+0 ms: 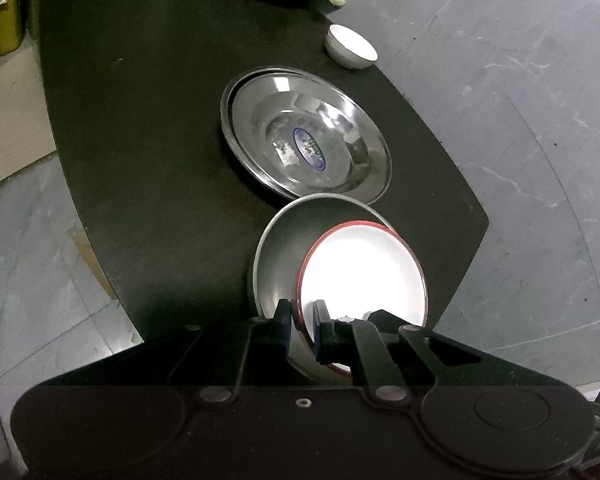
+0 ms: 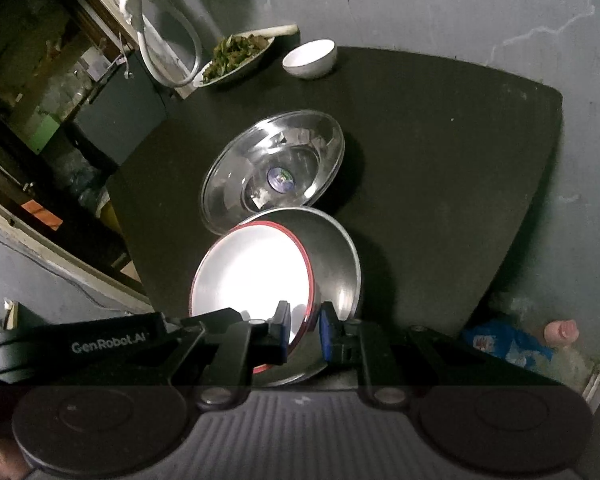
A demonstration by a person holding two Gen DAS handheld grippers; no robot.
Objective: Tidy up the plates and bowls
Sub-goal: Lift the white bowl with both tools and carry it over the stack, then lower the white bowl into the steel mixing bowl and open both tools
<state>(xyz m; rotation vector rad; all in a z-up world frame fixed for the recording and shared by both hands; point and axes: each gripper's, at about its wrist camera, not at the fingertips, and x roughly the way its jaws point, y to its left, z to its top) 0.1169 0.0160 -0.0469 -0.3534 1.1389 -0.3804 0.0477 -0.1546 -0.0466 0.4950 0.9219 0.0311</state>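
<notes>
A: How far along does the sorting look?

B: Partly done, by the look of it. On the dark desk (image 1: 140,128) the largest piece, the steel basin (image 1: 306,134), seems to sit nested in a second steel rim, so that pair already looks stacked.

A: And nearer than the basin?

B: Just on the near side of it, overlapping its rim in both views, is the steel plate (image 1: 278,256) with the red-rimmed white plate (image 1: 364,272) lying inside it. The left gripper (image 1: 302,322) is clamped across the edges of both plates; the right gripper (image 2: 304,322) is likewise closed on the same two rims from the other side. Whether the pair rests on the desk or is lifted cannot be told.

A: What remains?

B: Probably setting that pair into the basin. Beyond the basin, the dish of greens (image 2: 236,60) and, smallest, the white bowl (image 1: 350,48) stand apart near the far edge, unstacked; the food dish likely stays out.
</notes>
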